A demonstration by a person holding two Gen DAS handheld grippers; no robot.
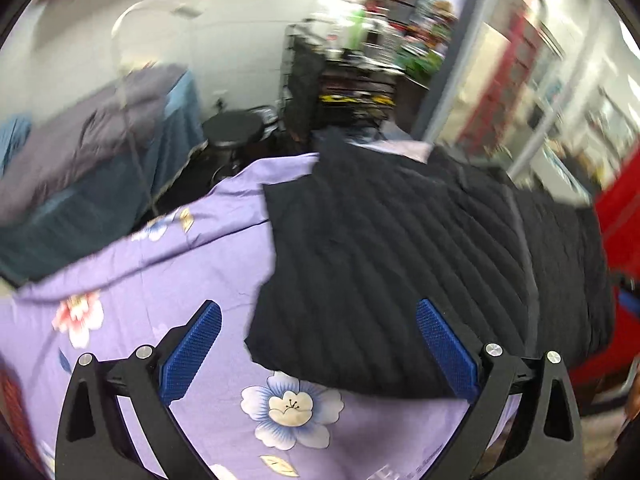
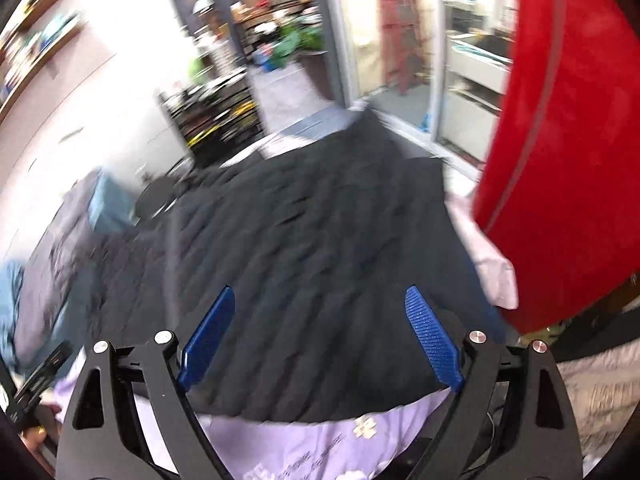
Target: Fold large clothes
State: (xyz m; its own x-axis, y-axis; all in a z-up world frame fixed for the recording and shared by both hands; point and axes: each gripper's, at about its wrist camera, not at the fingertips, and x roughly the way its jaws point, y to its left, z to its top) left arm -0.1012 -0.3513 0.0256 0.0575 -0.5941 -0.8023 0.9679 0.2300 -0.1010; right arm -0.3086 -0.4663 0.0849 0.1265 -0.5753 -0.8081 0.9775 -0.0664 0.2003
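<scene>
A large black quilted jacket [image 1: 420, 248] lies spread on a purple flowered sheet [image 1: 160, 280]. My left gripper [image 1: 318, 312] is open and empty, hovering over the jacket's near left edge, one blue pad over the sheet and one over the jacket. In the right wrist view the same jacket [image 2: 320, 248] fills the middle, with the sheet [image 2: 312, 444] showing below its near hem. My right gripper [image 2: 320, 300] is open and empty above the jacket near that hem. Both views are blurred by motion.
A red garment or panel [image 2: 556, 140] hangs close at the right, also seen in the left wrist view [image 1: 616, 220]. A grey-blue covered bed [image 1: 80, 160] and a black stool [image 1: 234, 130] stand at the left. Cluttered shelves [image 1: 352, 80] stand behind.
</scene>
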